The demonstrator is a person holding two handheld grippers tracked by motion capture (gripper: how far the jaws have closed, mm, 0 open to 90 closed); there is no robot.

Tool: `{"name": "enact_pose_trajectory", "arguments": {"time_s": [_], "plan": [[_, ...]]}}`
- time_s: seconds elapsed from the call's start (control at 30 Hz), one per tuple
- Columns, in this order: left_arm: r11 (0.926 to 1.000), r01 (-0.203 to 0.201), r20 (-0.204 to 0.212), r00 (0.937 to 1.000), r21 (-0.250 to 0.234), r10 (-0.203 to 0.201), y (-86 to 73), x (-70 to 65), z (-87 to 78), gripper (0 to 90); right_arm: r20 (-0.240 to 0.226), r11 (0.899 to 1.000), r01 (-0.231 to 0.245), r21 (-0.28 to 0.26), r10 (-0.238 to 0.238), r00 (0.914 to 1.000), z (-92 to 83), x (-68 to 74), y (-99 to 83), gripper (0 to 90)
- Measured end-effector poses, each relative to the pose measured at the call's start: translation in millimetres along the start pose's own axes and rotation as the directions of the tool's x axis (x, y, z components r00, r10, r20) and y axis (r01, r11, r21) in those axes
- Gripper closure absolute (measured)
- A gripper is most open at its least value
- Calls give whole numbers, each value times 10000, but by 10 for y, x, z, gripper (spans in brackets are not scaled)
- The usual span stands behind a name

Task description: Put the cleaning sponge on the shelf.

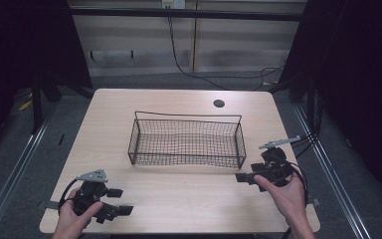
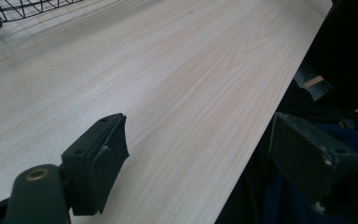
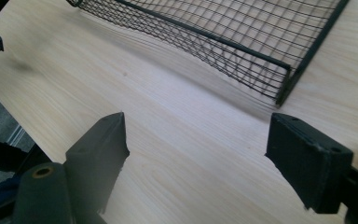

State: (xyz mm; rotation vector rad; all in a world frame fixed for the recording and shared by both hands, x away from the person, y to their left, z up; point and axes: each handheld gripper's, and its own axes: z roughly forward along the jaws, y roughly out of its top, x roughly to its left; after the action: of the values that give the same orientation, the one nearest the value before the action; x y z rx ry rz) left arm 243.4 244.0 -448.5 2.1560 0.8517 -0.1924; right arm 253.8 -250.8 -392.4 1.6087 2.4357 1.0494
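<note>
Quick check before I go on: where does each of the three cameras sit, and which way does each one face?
High view: above the near side, facing forward and down on the light wooden table; both hands, left gripper, right gripper.
Left gripper view: along its open jaws, over the table's near edge.
Right gripper view: along its open jaws, toward the basket.
Shared: the black wire mesh basket and the table.

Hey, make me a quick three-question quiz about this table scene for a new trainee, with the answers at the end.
1. True or false: the wire basket holds several items.
2. Which gripper is nearer the basket: A) left gripper B) right gripper?
3. How do the right gripper's jaws stand, and what is between them?

Key:
1. False; it is empty.
2. B; it sits just off the basket's near right corner, on the wooden table.
3. Wide open, with nothing between them but bare tabletop.
</note>
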Motion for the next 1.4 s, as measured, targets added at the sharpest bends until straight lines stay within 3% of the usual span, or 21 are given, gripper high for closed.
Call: {"name": "enact_pose_trajectory", "arguments": {"time_s": [0.07,0.2,0.6,0.9,1.13,1.4], "plan": [[10000,-7,-9,10000,1,7,0,1,0,189,161,9998,-33,184,30,9999,-31,-40,23,209],[10000,-24,14,10000,37,24,1,-4,10,188,15,9957,-167,908,166,9999,-41,-109,55,215],[10000,-20,-22,10000,31,20,0,-2,9,189,166,9845,-767,1578,751,9970,-194,-390,156,183],[10000,4,27,10000,3,-4,-2,-5,18,189,639,9627,-1357,2340,1241,9902,-204,-622,219,203],[10000,29,25,10000,32,-29,-2,-5,23,189,1060,9495,-1530,2740,1283,9861,-220,-775,269,205],[10000,-11,44,10000,10,11,-3,-6,22,189,1204,9331,-1616,3211,1291,9843,-158,-911,281,197]]}}
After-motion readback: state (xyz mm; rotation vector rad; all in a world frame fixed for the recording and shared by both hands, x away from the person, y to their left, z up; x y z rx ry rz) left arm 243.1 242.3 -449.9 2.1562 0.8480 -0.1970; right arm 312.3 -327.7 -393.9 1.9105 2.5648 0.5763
